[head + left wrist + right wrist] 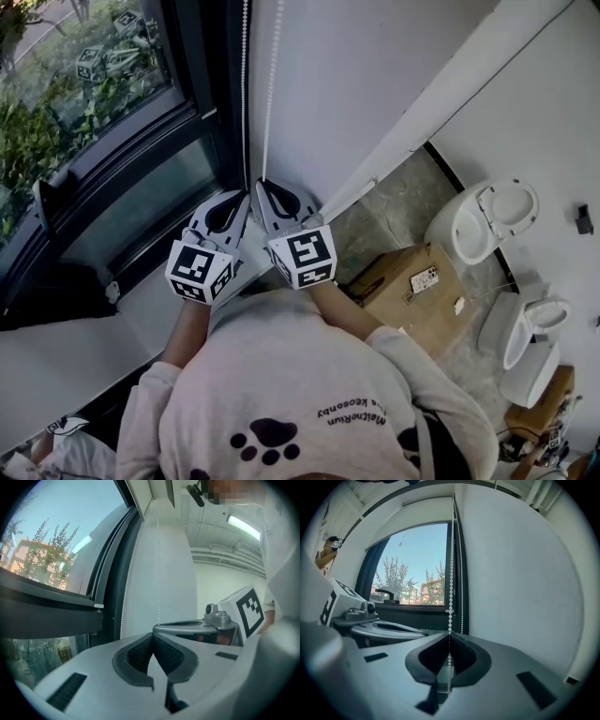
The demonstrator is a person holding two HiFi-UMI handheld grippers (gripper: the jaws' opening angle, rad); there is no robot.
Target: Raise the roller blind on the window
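Right gripper view: right tongs (449,638) clamping the white beaded chain (451,573), left tongs (153,636) sitting closed, dark-framed window (417,569) showing bare glass; raising is probably finishing.

The bead chain (450,597) looks like small glossy white plastic beads, the right gripper (449,637) and left gripper (153,637) are smooth matt grey plastic with dark ribbed rubbery fingers (464,654), the window frame (202,141) looks like dark matt metal, and the wall (356,84) is smooth matt white.
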